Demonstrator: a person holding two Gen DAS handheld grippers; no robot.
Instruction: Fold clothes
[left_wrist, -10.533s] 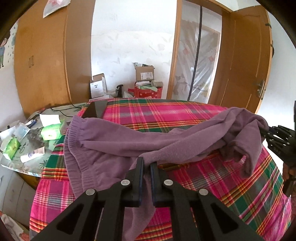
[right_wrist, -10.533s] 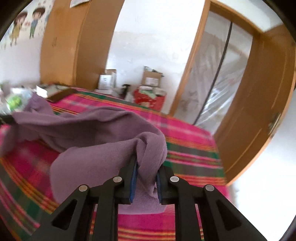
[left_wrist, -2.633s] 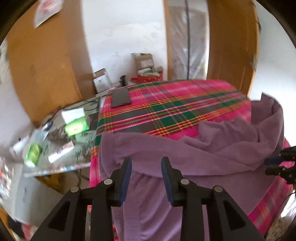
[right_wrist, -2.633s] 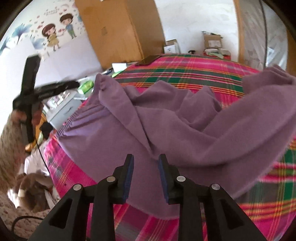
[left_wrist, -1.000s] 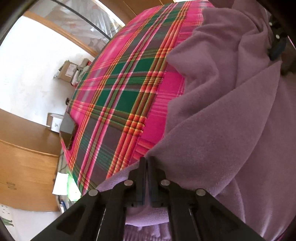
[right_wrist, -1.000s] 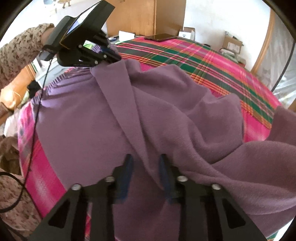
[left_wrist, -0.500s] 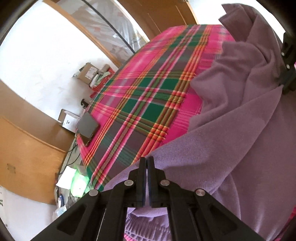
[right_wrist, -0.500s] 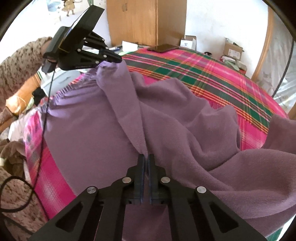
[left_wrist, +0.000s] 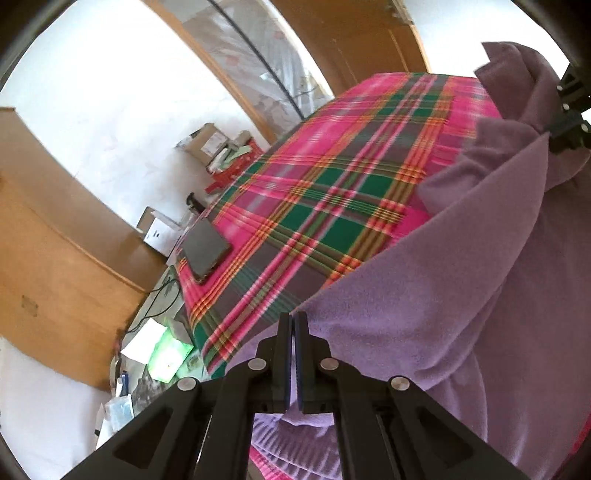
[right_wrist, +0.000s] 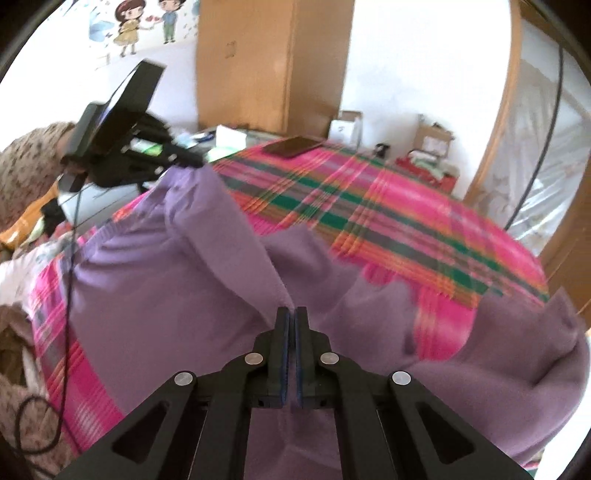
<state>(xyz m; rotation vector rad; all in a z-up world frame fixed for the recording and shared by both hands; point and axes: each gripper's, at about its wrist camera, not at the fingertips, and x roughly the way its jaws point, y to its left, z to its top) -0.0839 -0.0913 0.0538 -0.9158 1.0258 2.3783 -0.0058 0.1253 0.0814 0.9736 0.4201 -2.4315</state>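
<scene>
Purple fleece garment (right_wrist: 155, 280), soft and thick, lies spread over the near half of a pink-and-green plaid bed cover (left_wrist: 332, 206), bunched in ridges, one edge lifted between two grippers.

Risks, largest first: the whole cloth could drag toward the bed edge if both lifts pull the same way; the raised ridge could sag into a crooked fold if the two pinches rise unevenly; the thin bite at each tip could slip on the fleece.

Left gripper (left_wrist: 293, 325) is closed on a fold of the cloth at its near edge. Right gripper (right_wrist: 294, 319) is pinched tight on a ridge of the same cloth.

Right wrist view alone shows the person's patterned sleeve (right_wrist: 26, 162) and the left tool's pinch. Left wrist view alone shows the far bunched end and a dark flat tablet (left_wrist: 205, 245) on the cover.
</scene>
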